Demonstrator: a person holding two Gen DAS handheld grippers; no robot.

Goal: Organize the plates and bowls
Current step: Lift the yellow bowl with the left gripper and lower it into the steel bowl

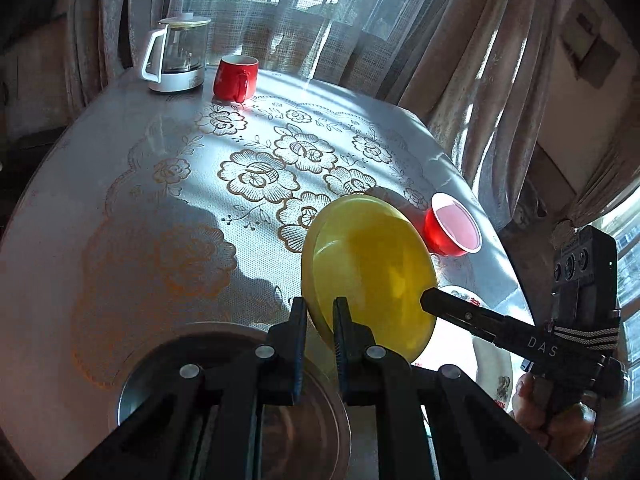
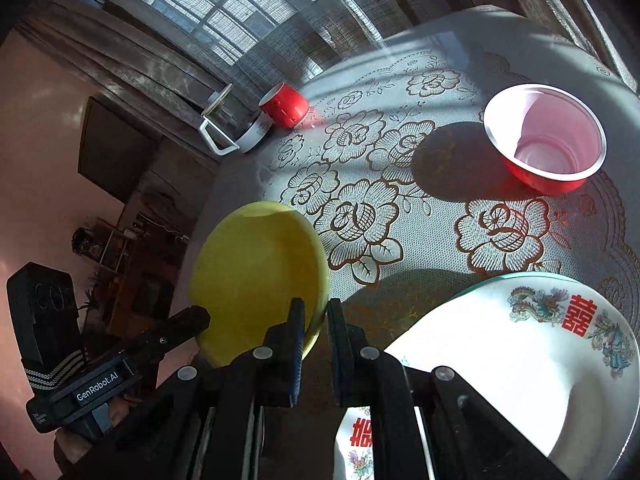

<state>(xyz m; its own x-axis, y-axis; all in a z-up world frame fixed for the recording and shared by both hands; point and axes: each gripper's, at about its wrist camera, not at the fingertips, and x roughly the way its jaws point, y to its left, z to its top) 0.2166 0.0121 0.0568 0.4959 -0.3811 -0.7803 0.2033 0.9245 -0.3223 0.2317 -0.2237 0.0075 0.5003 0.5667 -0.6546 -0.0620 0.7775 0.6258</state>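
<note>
The round yellow plastic plate [image 1: 372, 276] is held off the table, tilted on edge, with both tools on its rim. In the left wrist view the left hand-held gripper [image 1: 320, 312] pinches the plate's lower rim between its two black fingers. The right hand-held gripper [image 1: 430, 294] reaches in from 4 o'clock, its tip at the plate's edge. In the right wrist view the right hand-held gripper [image 2: 316, 316] has its fingers narrowly parted around the yellow plate [image 2: 260, 276] rim; whether they actually press it cannot be told. The left hand-held gripper [image 2: 200, 316] touches the plate from 8 o'clock.

Below the left tool lies a shiny round metal plate [image 1: 320, 408] on the table [image 1: 120, 184], which is covered by a white cloth with gold flower outlines. At 1 o'clock from the yellow plate sits a red bowl with a white inside [image 1: 454, 226]. At 4 o'clock, a white ceramic plate with red characters and coloured birds [image 2: 520, 360] rests on the table. Far across the table at 11 o'clock stand a red mug [image 1: 235, 78] and, just beside it, a glass kettle with a white base and handle [image 1: 176, 56]. Sheer curtains [image 1: 320, 20] hang behind.
</note>
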